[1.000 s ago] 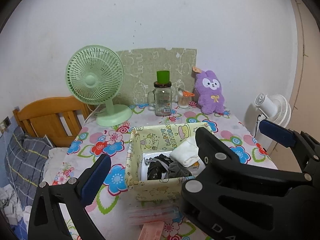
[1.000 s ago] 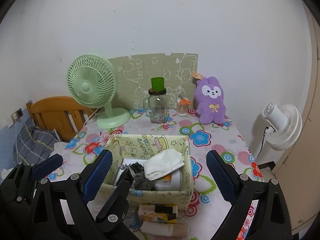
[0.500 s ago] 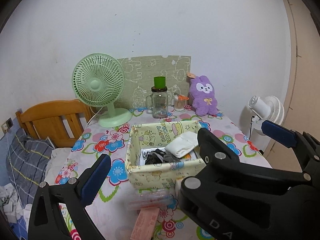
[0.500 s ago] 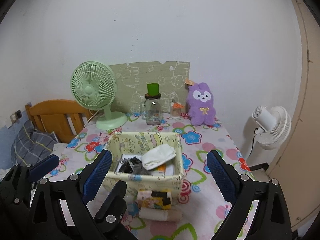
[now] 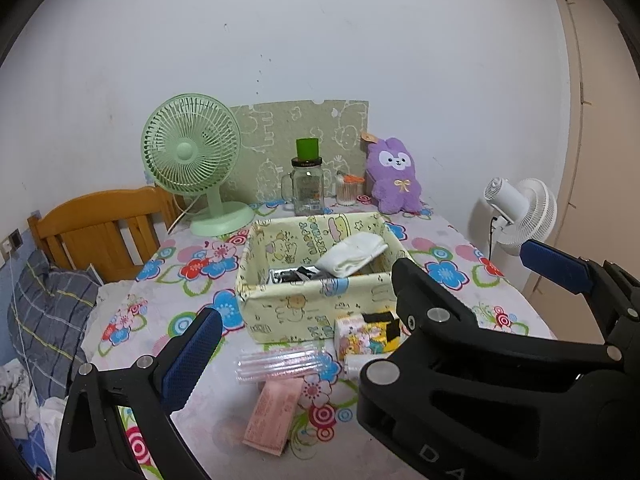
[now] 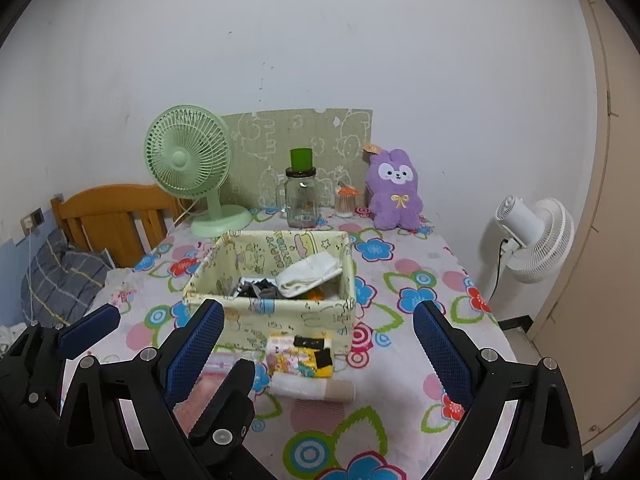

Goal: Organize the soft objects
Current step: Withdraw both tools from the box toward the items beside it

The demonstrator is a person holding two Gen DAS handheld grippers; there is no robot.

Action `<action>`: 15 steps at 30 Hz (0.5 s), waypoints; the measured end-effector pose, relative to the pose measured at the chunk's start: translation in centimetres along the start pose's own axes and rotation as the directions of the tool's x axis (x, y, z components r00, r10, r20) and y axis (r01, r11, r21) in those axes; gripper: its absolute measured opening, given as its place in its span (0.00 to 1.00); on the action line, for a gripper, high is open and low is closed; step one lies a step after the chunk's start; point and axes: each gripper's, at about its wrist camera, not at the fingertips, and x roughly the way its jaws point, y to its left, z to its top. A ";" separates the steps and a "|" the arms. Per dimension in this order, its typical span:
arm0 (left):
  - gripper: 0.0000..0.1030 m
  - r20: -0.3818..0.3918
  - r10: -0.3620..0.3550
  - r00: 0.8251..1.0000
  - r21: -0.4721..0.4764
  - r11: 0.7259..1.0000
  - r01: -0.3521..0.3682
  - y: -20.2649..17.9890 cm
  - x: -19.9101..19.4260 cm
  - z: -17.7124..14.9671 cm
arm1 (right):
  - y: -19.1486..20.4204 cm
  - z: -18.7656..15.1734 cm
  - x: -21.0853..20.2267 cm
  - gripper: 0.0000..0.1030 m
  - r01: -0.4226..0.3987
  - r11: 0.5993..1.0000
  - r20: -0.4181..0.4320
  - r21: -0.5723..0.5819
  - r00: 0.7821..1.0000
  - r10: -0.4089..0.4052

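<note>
A pale yellow fabric storage box [image 5: 320,308] [image 6: 276,316] stands mid-table. Inside lie a white sock [image 5: 354,254] [image 6: 308,274] and dark socks [image 5: 292,276] [image 6: 256,290]. In front of the box lie a colourful folded sock bundle [image 5: 366,334] [image 6: 300,356], a white and beige rolled sock [image 6: 312,388], a clear packet [image 5: 280,362] and a pink packet [image 5: 274,414]. A purple plush bunny [image 5: 396,178] [image 6: 394,192] sits at the back. My left gripper [image 5: 360,312] is open and empty, held back from the box. My right gripper [image 6: 316,344] is open and empty, above the table's near part.
A green desk fan [image 5: 194,160] [image 6: 190,164], a glass jar with a green cup on it [image 5: 306,184] [image 6: 302,196] and a small cotton swab jar [image 5: 346,190] stand at the back. A white floor fan [image 6: 532,240] stands right of the table. A wooden bed frame [image 5: 100,228] is left.
Both grippers have pulled back and up from the box, so more of the table and the items in front of the box show. Both stay open and empty.
</note>
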 end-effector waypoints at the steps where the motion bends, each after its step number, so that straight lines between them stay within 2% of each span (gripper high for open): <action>1: 1.00 0.000 -0.001 1.000 -0.001 1.000 0.001 0.0 -0.1 -0.2 | 0.0 -0.2 -0.1 0.94 -0.003 1.000 0.001 -0.001 1.000 0.003; 15: 1.00 -0.008 0.001 1.000 -0.012 1.000 -0.001 0.3 0.1 -3.9 | 0.4 -4.2 0.4 0.94 -0.040 0.999 -0.039 0.008 0.998 0.041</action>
